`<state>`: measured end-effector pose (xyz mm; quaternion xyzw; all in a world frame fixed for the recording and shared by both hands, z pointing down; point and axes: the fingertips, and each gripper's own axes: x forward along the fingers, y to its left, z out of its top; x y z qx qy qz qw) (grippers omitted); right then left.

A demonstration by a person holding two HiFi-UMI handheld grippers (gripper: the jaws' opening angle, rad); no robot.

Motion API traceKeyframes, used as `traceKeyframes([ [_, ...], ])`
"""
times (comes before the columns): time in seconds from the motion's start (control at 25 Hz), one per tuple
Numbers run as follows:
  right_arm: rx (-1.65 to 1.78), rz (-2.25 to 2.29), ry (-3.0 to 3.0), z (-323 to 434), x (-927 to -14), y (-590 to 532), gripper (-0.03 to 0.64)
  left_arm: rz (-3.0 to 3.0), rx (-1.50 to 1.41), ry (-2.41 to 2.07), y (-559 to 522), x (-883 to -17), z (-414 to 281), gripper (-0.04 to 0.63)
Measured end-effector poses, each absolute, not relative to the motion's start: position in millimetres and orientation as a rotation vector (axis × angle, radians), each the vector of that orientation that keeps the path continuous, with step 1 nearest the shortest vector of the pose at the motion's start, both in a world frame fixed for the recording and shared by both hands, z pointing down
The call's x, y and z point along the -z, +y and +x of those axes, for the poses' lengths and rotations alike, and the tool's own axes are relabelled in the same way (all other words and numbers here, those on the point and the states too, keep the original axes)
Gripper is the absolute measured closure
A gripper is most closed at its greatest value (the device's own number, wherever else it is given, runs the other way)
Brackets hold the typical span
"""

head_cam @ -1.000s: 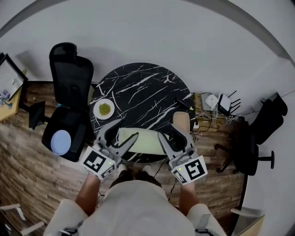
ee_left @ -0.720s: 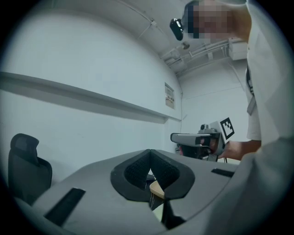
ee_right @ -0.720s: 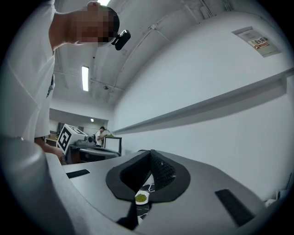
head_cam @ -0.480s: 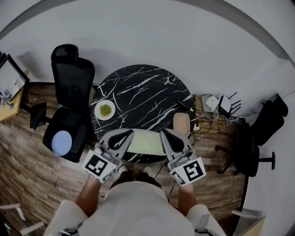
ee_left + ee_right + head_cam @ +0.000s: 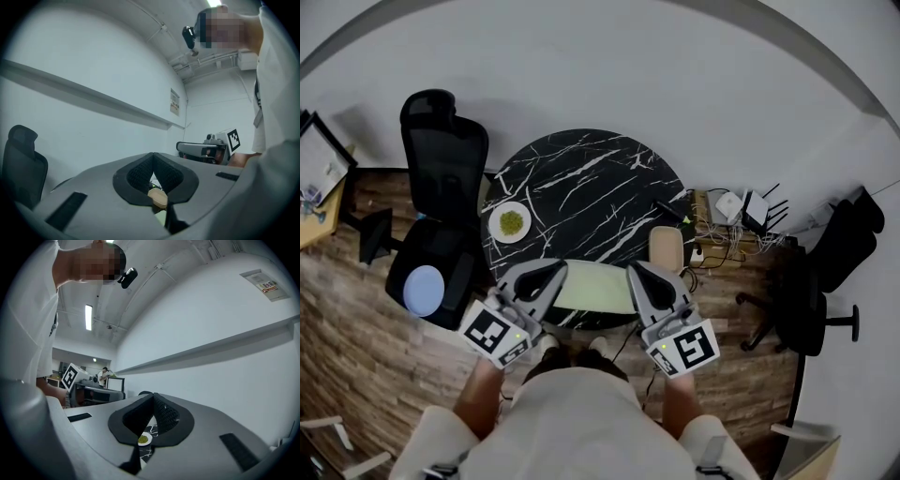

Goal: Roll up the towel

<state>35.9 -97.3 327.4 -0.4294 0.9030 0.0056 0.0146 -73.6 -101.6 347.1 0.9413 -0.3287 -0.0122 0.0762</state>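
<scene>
Looking down on the round black marble table (image 5: 591, 187), a white plate (image 5: 496, 226) of green food (image 5: 513, 222) is sitting at its 9 o'clock edge, and a tan board (image 5: 667, 249) is lying at about 4 o'clock, just beside the right-hand tool. A black office chair (image 5: 441, 169) is standing off the table's 9 o'clock side with a blue disc (image 5: 422, 289) on its seat. Out past 3 o'clock a tangle of cables (image 5: 733, 234) and white boxes (image 5: 741, 208) is spreading over the wooden floor, with a second dark chair (image 5: 811, 300) beyond.

Now the tools. The left gripper (image 5: 557, 273) is lying level with its jaws clenched tight. Its own view is showing the black pads meeting at the top and a sliver of pale green cloth low in the slit. The right gripper (image 5: 634, 272) is doing the same, jaws pressed together, with the plate peeking through the small gap under the pads.

The towel (image 5: 595, 286) is lying flat at the table's 6 o'clock edge, right in front of the person. Its long axis is running from 9 o'clock to 3 o'clock. Each short end is sitting at one gripper's tips, so both tools are pinching it from opposite ends.
</scene>
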Motion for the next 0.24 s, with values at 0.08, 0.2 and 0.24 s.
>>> traceKeyframes([
  [0.08,-0.018,-1.338,2.816,35.7,-328.9,-97.7,0.624,2.818,0.040,-0.986,-101.1,-348.3,-73.7,0.592],
  [0.2,-0.013,-1.352,2.822,36.2,-331.1,-98.4,0.624,2.812,0.036,-0.987,-100.6,-349.6,-74.0,0.592],
  [0.24,-0.011,-1.356,2.823,36.4,-331.7,-98.5,0.624,2.812,0.033,-0.987,-100.4,-350.0,-74.1,0.592],
])
